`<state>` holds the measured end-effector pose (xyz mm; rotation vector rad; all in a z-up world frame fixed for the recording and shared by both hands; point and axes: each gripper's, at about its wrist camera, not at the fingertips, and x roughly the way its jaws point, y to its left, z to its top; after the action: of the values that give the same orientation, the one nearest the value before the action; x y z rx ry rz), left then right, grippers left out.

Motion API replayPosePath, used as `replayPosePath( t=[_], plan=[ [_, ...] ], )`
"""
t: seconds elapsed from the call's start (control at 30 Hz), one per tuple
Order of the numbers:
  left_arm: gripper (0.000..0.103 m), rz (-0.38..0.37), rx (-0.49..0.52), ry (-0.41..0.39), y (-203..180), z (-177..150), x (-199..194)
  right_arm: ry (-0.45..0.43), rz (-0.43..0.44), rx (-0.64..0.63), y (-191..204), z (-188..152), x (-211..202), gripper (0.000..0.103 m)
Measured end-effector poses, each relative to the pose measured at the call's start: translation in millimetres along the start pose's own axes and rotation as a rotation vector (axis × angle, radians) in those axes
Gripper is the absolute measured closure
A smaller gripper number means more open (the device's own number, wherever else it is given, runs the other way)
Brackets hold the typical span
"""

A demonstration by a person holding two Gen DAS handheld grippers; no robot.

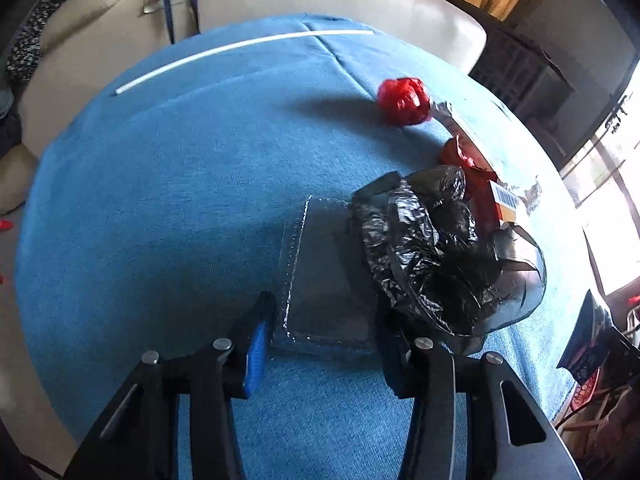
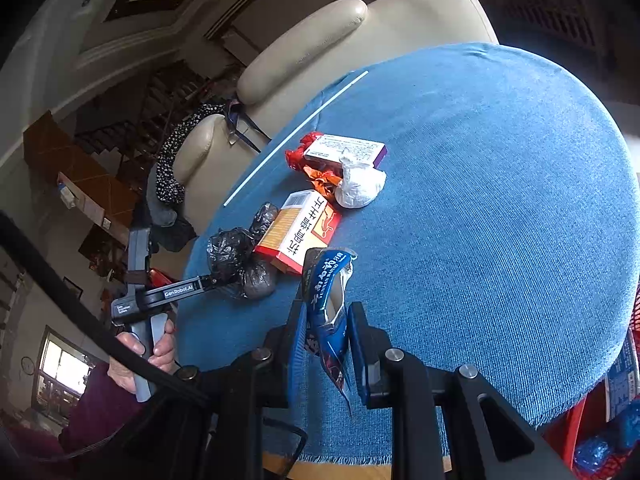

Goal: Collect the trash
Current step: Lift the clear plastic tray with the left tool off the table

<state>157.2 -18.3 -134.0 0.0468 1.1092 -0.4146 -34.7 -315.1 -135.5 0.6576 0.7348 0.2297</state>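
Trash lies on a round table with a blue cloth (image 1: 160, 200). My left gripper (image 1: 326, 320) is open, its fingers on either side of a flat clear plastic sleeve (image 1: 324, 272), next to a crumpled black plastic bag (image 1: 436, 248). A red plastic ball (image 1: 404, 100) lies farther back. My right gripper (image 2: 326, 320) is shut on a blue snack wrapper (image 2: 328, 300) held above the cloth. In the right wrist view the left gripper (image 2: 216, 278) reaches the black bag (image 2: 240, 258).
A white straw (image 1: 240, 46) lies near the far edge. A red and orange box (image 2: 298, 230), a white box (image 2: 344, 150), orange wrappers (image 2: 320, 178) and a white wad (image 2: 360, 186) lie mid-table. A cream sofa (image 2: 320, 40) stands behind. A red mesh basket (image 2: 616, 420) sits at the right.
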Motion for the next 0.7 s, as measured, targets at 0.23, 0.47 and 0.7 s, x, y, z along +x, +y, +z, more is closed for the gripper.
replayPosePath(
  t=[0.23, 0.47, 0.7],
  plan=[
    [0.054, 0.034, -0.046, -0.084, 11.6, -20.1, -45.1, -0.014, 0.006, -0.018, 3.7, -0.4, -6.6, 0.080],
    [0.054, 0.036, -0.001, -0.191, -15.9, -32.4, -107.0, -0.046, 0.025, -0.055, 16.2, -2.5, -21.1, 0.080],
    [0.054, 0.014, 0.123, -0.217, -89.3, -33.9, -128.0, -0.116, 0.009, -0.121, 33.6, -7.1, -52.6, 0.080]
  ],
)
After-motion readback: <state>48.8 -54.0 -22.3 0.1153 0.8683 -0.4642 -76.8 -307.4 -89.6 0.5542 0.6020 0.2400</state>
